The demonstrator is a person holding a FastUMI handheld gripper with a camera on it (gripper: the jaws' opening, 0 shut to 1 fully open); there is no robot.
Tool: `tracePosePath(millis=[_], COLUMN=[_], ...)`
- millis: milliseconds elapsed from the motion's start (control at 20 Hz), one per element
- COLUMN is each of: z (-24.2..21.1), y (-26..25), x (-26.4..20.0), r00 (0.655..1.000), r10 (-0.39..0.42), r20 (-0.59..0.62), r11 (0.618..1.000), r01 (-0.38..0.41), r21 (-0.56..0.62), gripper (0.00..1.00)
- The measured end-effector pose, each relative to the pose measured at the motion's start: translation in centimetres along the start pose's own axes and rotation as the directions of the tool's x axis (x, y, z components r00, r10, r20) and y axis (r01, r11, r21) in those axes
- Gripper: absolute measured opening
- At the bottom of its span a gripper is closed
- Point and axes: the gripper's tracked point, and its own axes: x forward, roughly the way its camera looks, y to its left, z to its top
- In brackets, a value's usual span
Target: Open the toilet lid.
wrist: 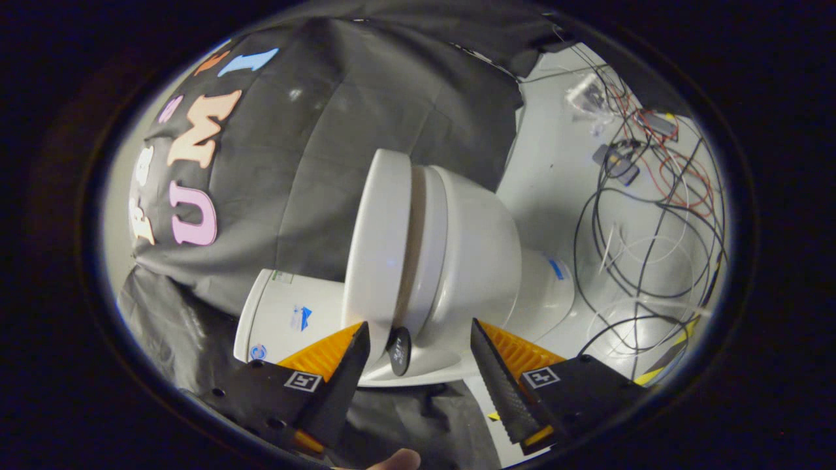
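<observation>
The view is rolled sideways, so the white toilet (470, 261) lies across it with its top toward the cloth wall. The lid (382, 241) rests down over the seat (431, 222), with a narrow dark gap between them. The tank (281, 313) stands behind the lid, beside one finger. My gripper (418, 325) is open and holds nothing. Its fingers straddle the near end of the lid and bowl without touching them. A small dark round part (398, 350) sits on the toilet between the fingers.
Black cloth (339, 130) hangs behind and beside the toilet. Beyond the bowl, the white floor (555, 170) carries loose black, red and white cables (653, 215) and small electronic parts. Yellow-black tape (666, 362) marks the floor near one finger. A person's fingertip (392, 460) shows behind the gripper.
</observation>
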Motion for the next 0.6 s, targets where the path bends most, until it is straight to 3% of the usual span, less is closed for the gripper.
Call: tracePosePath(millis=[50,150,250,400,600], z=[-0.2,-1.7,-1.4,-1.1,-0.9], y=[0.0,-0.4,1.8,0.9,1.4], x=[0.4,0.8,1.1,1.0,1.2], r00=[1.0,0.998,0.997,0.998,0.999], r10=[0.007,-0.011,0.058,-0.007,-0.017], r20=[-0.01,-0.066,-0.05,-0.063,-0.034], r11=[0.999,1.0,0.997,0.984,0.997], r01=[-0.007,0.01,-0.06,-0.004,0.015], r21=[0.031,-0.021,-0.042,-0.177,-0.08], gripper=[0.7,0.54,0.37,0.11,0.11])
